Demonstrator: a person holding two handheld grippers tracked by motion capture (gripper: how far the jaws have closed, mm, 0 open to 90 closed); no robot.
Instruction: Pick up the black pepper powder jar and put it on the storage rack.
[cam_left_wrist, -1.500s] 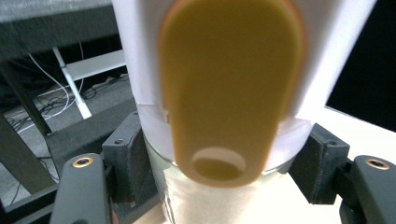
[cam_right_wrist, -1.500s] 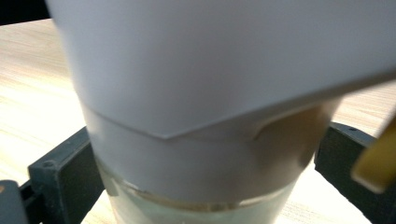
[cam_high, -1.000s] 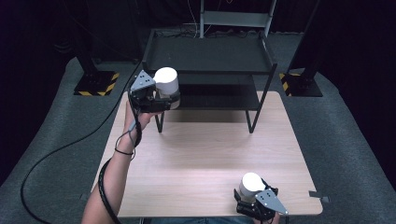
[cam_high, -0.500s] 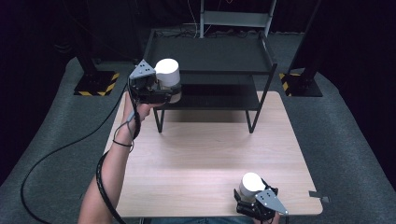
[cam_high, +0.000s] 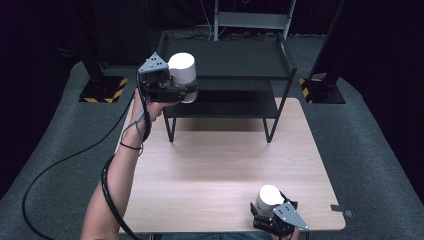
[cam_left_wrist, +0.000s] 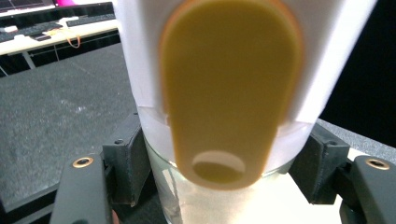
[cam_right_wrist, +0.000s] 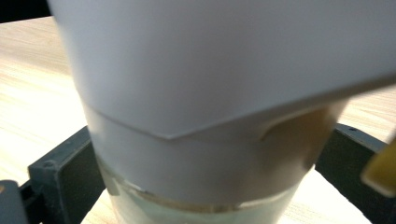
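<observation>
My left gripper (cam_high: 181, 90) is shut on a white-lidded jar (cam_high: 182, 70), held up in the air at the front left corner of the black shelf rack (cam_high: 227, 57). In the left gripper view the jar (cam_left_wrist: 219, 93) shows a yellow tab on its white lid and a clear lower body, with a jaw pressed on each side. My right gripper (cam_high: 270, 212) is shut on a second white-lidded jar (cam_high: 269, 196) near the wooden table's (cam_high: 225, 160) front right edge. The right gripper view shows that jar (cam_right_wrist: 201, 116) clamped between the jaws over the wood.
The two-level black rack stands across the table's far side, its top shelf bare. A black cable (cam_high: 60, 165) trails from the left gripper over the grey floor. Yellow-striped stand bases (cam_high: 102, 90) sit on the floor at both sides.
My left hand has lifted its jar higher, from beside the rack's lower shelf to the level of the top shelf. The right gripper and its jar have stayed put.
</observation>
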